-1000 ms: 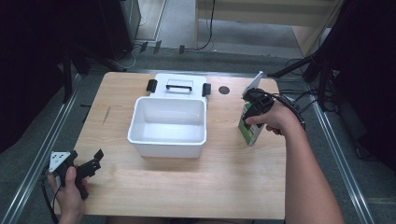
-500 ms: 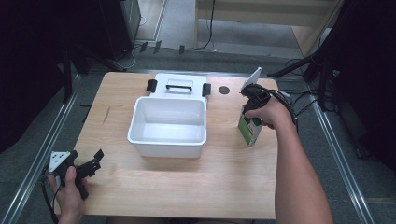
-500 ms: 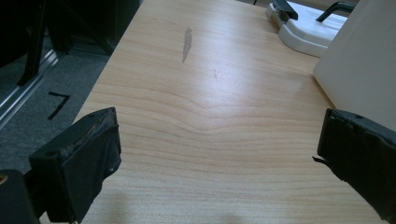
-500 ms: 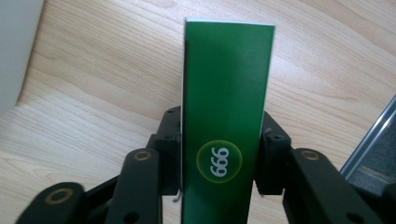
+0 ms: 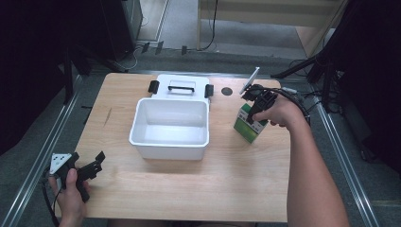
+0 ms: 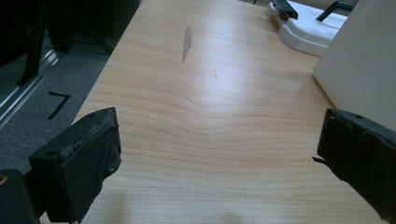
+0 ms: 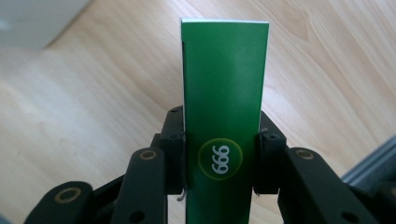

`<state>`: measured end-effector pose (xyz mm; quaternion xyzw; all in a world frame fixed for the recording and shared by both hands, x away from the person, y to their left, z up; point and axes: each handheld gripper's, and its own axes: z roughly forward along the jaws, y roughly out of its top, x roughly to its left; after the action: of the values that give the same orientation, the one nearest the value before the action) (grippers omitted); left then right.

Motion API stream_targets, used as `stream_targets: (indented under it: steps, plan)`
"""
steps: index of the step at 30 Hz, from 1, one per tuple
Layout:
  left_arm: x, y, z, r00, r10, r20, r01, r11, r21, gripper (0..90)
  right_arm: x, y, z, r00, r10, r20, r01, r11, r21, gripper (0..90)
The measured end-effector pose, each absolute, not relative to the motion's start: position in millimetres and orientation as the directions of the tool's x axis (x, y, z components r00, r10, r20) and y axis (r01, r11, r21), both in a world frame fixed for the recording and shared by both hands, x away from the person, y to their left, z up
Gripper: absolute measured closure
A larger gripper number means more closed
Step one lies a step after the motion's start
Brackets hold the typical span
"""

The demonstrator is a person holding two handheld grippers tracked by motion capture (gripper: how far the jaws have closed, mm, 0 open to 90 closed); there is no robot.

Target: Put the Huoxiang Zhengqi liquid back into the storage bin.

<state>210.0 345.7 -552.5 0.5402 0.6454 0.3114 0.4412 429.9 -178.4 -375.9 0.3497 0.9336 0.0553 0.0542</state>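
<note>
Two hand-held grippers: our right hand-held gripper (image 7: pixel 222 161) clamps green box (image 7: pixel 223 88) near bench (image 5: pixel 189 189) right edge, ready for lifting; left hand-held gripper (image 6: pixel 219 154) waits wide, near-left corner.

the green box (image 7: pixel 223 121) runs off the bottom edge in the right gripper view, its print too small to read in the high view, & the white bin's (image 6: pixel 359 60) wall is cut off top & right in the left gripper view.

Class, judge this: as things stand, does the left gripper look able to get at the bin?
Probably yes: the left gripper is open, and bare table lies between it and the bin.
</note>
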Motion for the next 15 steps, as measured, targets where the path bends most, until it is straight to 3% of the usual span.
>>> stream_targets:
  steps: [4,5,9,10,15]
  plan:
    - [210,346,-553,-0.027,0.972,-0.235,0.422,0.224,0.878,0.1,425,-175,-366,-0.807,0.589,-0.043,0.578,0.803,0.146,64.6]
    - [210,346,-552,-0.027,0.972,-0.235,0.423,0.224,0.878,0.0,422,-171,-360,-0.851,0.523,-0.050,0.512,0.846,0.145,64.6]
    - [210,345,-553,-0.028,0.972,-0.233,0.423,0.222,0.878,0.1,417,-165,-348,-0.894,0.444,-0.062,0.430,0.889,0.155,64.6]
    - [210,346,-553,-0.027,0.972,-0.233,0.423,0.222,0.878,0.1,414,-160,-339,-0.919,0.387,-0.079,0.372,0.914,0.161,64.6]
    - [210,346,-553,-0.026,0.972,-0.234,0.423,0.223,0.878,0.1,409,-150,-320,-0.939,0.331,-0.093,0.313,0.935,0.168,64.6]
